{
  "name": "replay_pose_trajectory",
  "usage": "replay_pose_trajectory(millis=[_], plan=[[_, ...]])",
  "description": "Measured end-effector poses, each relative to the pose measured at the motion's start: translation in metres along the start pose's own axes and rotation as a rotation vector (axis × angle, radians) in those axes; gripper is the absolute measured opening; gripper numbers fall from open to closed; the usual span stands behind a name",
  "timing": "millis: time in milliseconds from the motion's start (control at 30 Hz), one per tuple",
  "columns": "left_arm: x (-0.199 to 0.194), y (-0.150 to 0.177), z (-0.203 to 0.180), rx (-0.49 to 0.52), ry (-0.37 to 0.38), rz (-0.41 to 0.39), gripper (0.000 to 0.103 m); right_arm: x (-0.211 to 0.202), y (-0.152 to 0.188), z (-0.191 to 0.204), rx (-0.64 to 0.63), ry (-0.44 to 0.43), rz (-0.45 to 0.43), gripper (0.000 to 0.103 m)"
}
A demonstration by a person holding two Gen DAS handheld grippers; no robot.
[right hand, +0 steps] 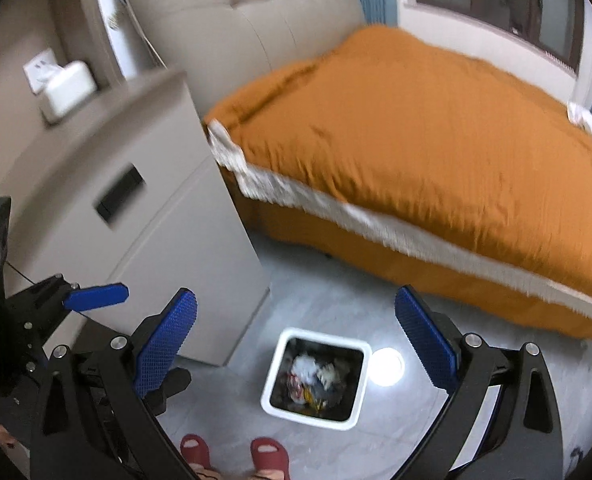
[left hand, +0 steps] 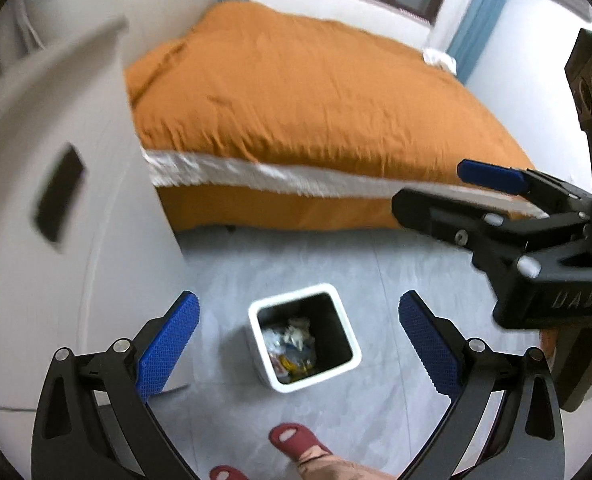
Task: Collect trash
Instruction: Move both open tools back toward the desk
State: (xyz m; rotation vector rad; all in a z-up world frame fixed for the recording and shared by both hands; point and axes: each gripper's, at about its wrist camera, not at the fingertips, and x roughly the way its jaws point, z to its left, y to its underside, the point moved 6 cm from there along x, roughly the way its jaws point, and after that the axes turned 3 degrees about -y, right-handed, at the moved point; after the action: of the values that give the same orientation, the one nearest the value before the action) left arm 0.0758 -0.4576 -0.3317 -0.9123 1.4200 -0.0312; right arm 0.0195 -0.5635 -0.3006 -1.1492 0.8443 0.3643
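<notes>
A wide bed under a rumpled orange quilt (right hand: 436, 152) fills the far side of a bedroom, its padded beige headboard (right hand: 240, 28) against the wall and a window with blue curtains (left hand: 476, 12) beyond. A tall pale grey bedside cabinet with a dark recessed handle (right hand: 136, 216) stands just beside the bed, and at the foot of that cabinet, on the bare glossy grey floor (left hand: 336, 264), sits the small square white waste bin with a dark lining (left hand: 256, 314), already part-filled with crumpled paper and wrappers (left hand: 292, 344). A person in red slippers (right hand: 270, 456) stands just short of the bin. Both tools hover above it: the left gripper (left hand: 299, 338) and the right gripper (right hand: 296, 344) have their blue pads spread wide and carry nothing. No loose litter shows on the floor. The sensible approach, judging from this, is to come down over one rim wall, pinch it between the pads, and lift level so nothing spills. Motion blur softens the furniture.
</notes>
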Motion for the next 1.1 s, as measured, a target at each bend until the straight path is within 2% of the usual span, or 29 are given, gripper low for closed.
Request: replay_pose_trajectory(millis=[100, 300, 600, 867, 967, 1100], plan=[[-0.026, -0.008, 0.008, -0.038, -0.026, -0.047, 0.098, -0.023, -0.022, 0.015, -0.037, -0.027, -0.061, 0.099], [-0.079, -0.011, 0.03, -0.116, -0.097, -0.122, 0.098, -0.049, -0.048, 0.046, -0.085, -0.101, -0.122, 0.099], [-0.162, -0.01, 0.069, -0.204, -0.272, -0.233, 0.098, -0.074, -0.08, 0.121, -0.184, -0.264, -0.182, 0.099], [-0.24, 0.015, 0.126, -0.344, -0.462, -0.313, 0.098, -0.091, -0.109, 0.223, -0.316, -0.432, -0.238, 0.099], [-0.263, 0.032, 0.159, -0.397, -0.552, -0.312, 0.098, -0.094, -0.114, 0.267, -0.357, -0.485, -0.242, 0.099], [-0.304, 0.069, 0.209, -0.522, -0.677, -0.333, 0.098, -0.092, -0.112, 0.329, -0.438, -0.559, -0.228, 0.099]])
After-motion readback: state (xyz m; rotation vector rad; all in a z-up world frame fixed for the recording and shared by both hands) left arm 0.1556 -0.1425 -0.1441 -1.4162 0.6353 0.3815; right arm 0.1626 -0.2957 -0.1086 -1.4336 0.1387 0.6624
